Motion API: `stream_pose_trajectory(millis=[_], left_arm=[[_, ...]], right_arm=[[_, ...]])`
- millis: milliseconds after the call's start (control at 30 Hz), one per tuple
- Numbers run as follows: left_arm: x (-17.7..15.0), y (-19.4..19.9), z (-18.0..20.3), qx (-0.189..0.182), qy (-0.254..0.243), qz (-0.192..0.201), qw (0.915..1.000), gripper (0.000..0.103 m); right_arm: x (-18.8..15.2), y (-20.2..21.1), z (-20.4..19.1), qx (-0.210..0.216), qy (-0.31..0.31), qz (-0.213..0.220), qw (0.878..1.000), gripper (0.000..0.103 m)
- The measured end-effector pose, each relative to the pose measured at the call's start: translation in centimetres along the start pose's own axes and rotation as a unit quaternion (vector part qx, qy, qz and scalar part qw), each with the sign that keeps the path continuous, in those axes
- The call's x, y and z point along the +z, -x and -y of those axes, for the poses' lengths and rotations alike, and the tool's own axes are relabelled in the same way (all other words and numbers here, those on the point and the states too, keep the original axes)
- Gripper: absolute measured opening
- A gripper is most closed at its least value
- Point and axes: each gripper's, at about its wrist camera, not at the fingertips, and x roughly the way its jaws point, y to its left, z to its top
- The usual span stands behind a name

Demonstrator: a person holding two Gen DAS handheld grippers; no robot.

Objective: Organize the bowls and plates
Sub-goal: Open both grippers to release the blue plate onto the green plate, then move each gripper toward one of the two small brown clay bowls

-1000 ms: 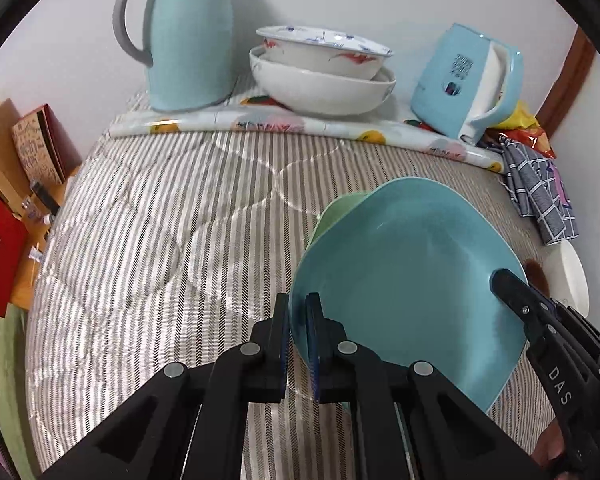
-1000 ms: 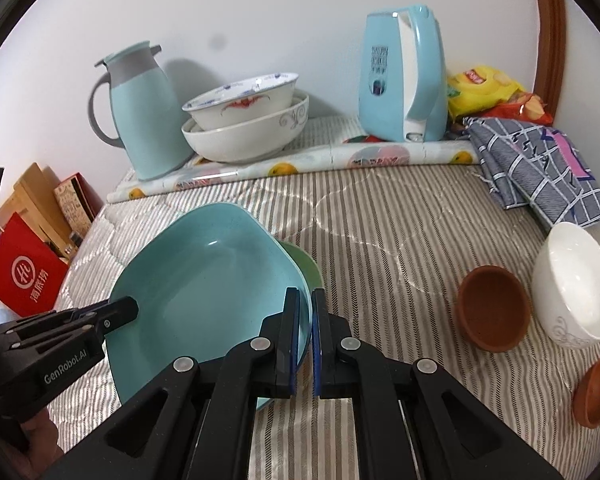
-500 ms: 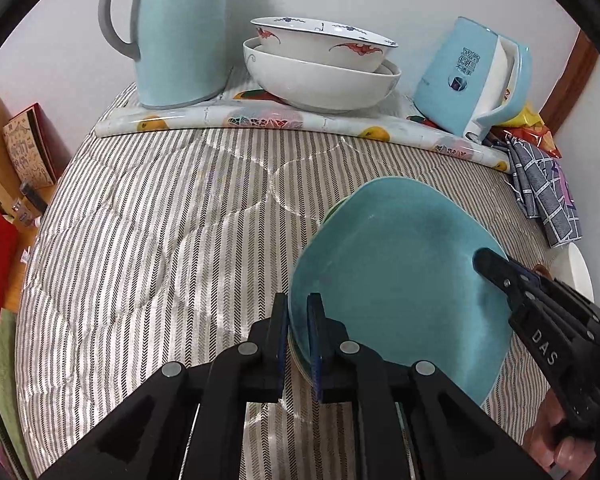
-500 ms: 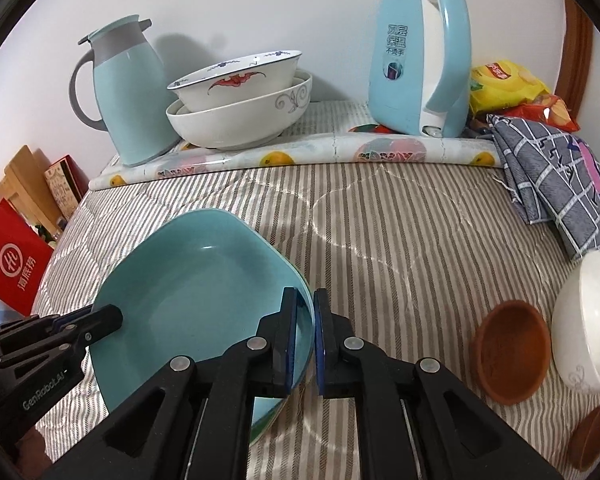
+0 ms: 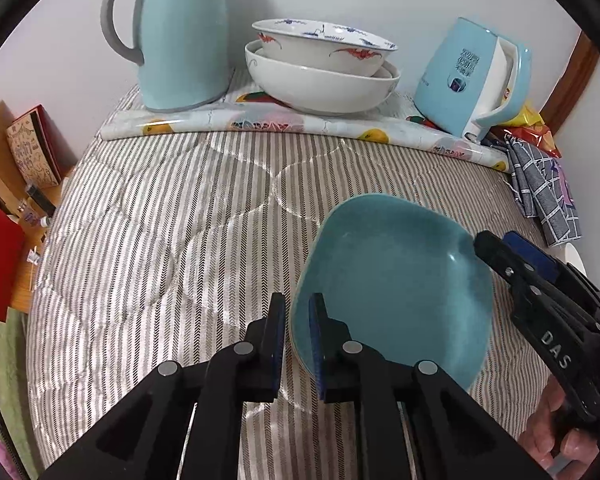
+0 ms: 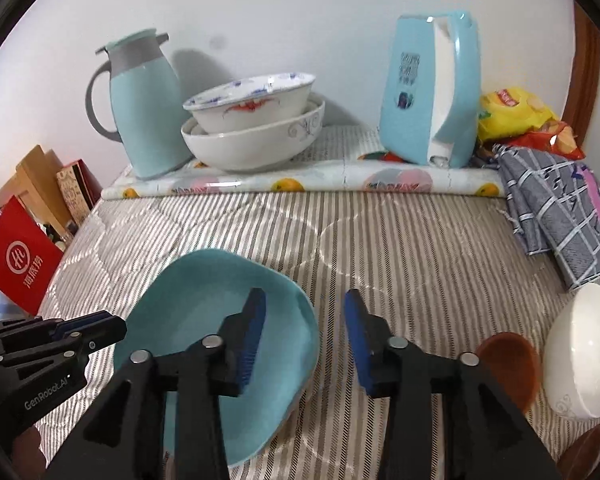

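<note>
Pinching the near-left rim of the teal square plate (image 5: pixel 396 292), the left tool (image 5: pixel 298 334) held it low over the striped quilt (image 5: pixel 160 220), while the right tool (image 6: pixel 304 340) was opening, its pads clear of the plate's right rim.

Both units black plastic, silver screw heads, blue ribbed pads. Left gripper (image 5: pixel 298 326) marked "GenRobot.AI"; right gripper (image 6: pixel 305 334) marked "DAS" in white.
</note>
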Motion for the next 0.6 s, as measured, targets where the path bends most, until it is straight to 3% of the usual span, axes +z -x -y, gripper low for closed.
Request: stream_pose_trajectory(millis=[200,500,600], left_arm=[[-0.2,2.4,1.5,-0.005,-0.01,0.019,0.9998,0.02],[-1.1,6.3,6.0,-0.031,-0.029,0.06,0.9973,0.039],[-1.3,7.4,7.7,-0.037,-0.031,0.075,0.996,0.047]], right_arm=[[-0.9,3.9,1.8,-0.018,-0.007,0.024,1.0,0.05],[-3.8,12.2,7.8,-0.094,-0.022,0.061,0.993,0.064],[-4.9,14.8,10.2,-0.116,-0.029,0.074,0.99,0.075]])
